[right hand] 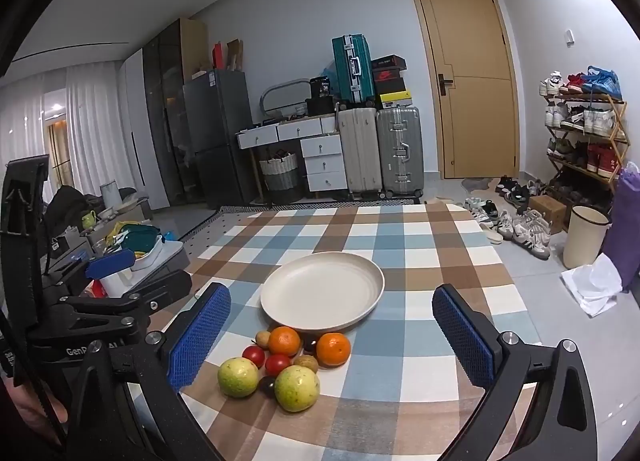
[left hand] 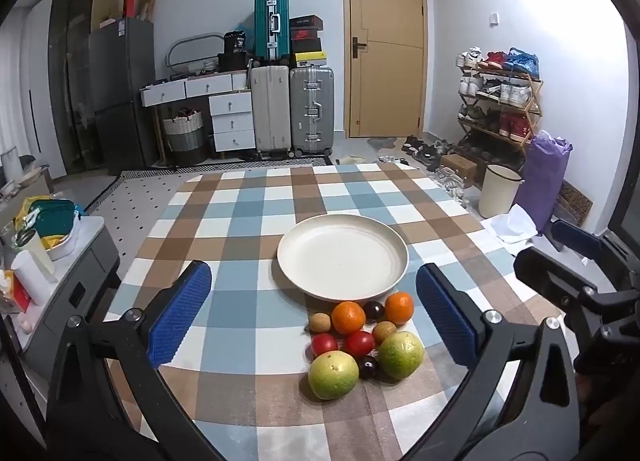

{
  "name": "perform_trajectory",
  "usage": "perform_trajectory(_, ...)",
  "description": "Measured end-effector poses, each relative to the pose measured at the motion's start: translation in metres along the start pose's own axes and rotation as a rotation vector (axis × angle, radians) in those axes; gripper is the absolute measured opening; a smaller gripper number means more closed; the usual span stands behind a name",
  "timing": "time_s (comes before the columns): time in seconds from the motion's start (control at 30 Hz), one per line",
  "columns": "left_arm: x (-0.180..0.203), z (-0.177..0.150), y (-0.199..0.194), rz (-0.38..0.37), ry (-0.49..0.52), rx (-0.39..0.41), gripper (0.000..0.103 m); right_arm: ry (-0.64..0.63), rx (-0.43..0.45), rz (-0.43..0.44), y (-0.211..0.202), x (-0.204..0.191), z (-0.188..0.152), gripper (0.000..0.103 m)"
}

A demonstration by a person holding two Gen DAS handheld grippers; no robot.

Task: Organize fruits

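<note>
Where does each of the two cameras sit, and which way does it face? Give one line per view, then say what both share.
Left wrist view: sits on the left gripper, looking forward over the checked table toward the door; its own two blue fingers, wide apart, frame the plate, and the right gripper shows at the right edge.
Right wrist view: sits on the right gripper, facing the same way; its blue fingers are wide apart, and the left gripper shows at the left.
Shared: plate, fruit pile, table, door, suitcases.
</note>
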State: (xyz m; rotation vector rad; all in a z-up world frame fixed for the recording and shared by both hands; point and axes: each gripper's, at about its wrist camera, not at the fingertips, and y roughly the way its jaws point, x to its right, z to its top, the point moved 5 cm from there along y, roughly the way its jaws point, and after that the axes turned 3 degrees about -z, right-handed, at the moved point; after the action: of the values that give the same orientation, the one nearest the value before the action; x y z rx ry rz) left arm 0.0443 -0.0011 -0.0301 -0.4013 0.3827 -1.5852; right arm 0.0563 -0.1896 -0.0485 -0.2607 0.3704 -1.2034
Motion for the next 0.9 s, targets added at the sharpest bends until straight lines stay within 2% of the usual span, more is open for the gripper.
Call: perform_trajectory(0.9, 0.003, -0.003, 0.0, 0.005, 0.001, -0.008, 0.102, -0.006, 0.019, 0.022, -0.008, -0.01, 0.0, 0.103)
